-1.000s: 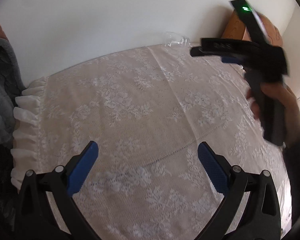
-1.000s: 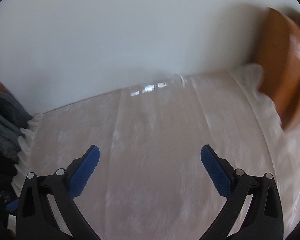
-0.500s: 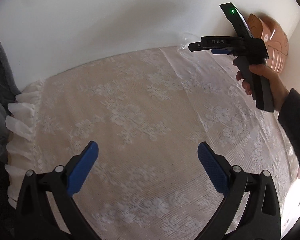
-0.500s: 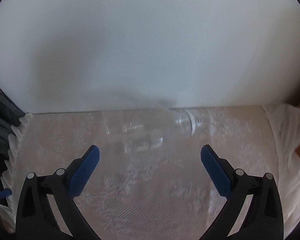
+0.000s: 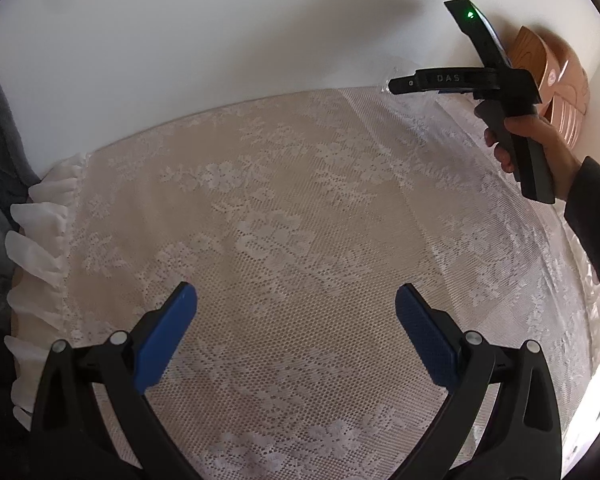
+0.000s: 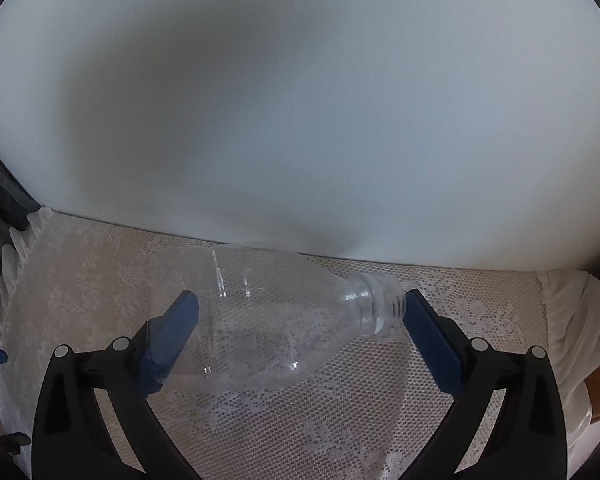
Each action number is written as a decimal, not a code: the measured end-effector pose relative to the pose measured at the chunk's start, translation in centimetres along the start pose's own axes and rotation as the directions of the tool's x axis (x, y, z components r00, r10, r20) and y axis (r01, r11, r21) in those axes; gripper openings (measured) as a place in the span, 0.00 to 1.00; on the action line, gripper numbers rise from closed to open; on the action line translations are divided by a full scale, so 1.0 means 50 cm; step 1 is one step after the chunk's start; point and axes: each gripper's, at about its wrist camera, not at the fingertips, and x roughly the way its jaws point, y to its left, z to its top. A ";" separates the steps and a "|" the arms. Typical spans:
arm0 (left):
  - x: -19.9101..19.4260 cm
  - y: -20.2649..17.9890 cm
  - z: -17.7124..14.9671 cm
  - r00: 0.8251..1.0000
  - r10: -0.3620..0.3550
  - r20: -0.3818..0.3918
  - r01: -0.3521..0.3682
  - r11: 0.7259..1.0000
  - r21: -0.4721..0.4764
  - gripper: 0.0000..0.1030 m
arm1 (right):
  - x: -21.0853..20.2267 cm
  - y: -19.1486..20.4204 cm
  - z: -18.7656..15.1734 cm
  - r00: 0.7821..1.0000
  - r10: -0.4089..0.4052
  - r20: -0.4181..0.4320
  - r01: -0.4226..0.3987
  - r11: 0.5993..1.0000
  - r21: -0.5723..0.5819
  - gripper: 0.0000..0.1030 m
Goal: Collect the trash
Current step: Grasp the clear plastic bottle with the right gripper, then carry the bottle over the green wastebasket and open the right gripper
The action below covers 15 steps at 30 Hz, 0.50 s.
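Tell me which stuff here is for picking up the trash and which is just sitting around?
For the job:
clear plastic bottle, lying on its side
right tool, open around the bottle
left tool, open, holding nothing

Just there:
lace tablecloth
white wall
wooden chair back

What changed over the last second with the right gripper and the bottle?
The right gripper advanced toward the wall and closed in on the clear plastic bottle, which now lies on its side between the open jaws, neck pointing right; it is not clamped yet. The left gripper stayed open above the lace tablecloth, holding nothing.
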 end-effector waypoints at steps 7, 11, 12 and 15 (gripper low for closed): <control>0.007 0.003 0.002 1.000 -0.004 -0.008 0.003 1.000 -0.009 0.92 | -0.017 0.005 -0.017 1.000 -0.014 0.007 0.014 1.000 0.020 0.96; -0.003 -0.002 0.006 1.000 -0.006 0.005 0.006 1.000 0.004 0.92 | -0.063 0.024 -0.042 0.999 -0.008 0.031 0.007 0.999 0.048 0.96; -0.011 -0.006 0.005 1.000 -0.010 0.012 0.010 1.000 0.009 0.92 | -0.081 0.036 -0.051 0.999 -0.007 0.041 0.005 0.999 0.054 0.96; -0.028 -0.019 0.000 1.000 -0.019 0.022 0.019 1.000 0.019 0.92 | -0.142 0.053 -0.086 0.998 -0.002 0.066 -0.003 0.997 0.071 0.96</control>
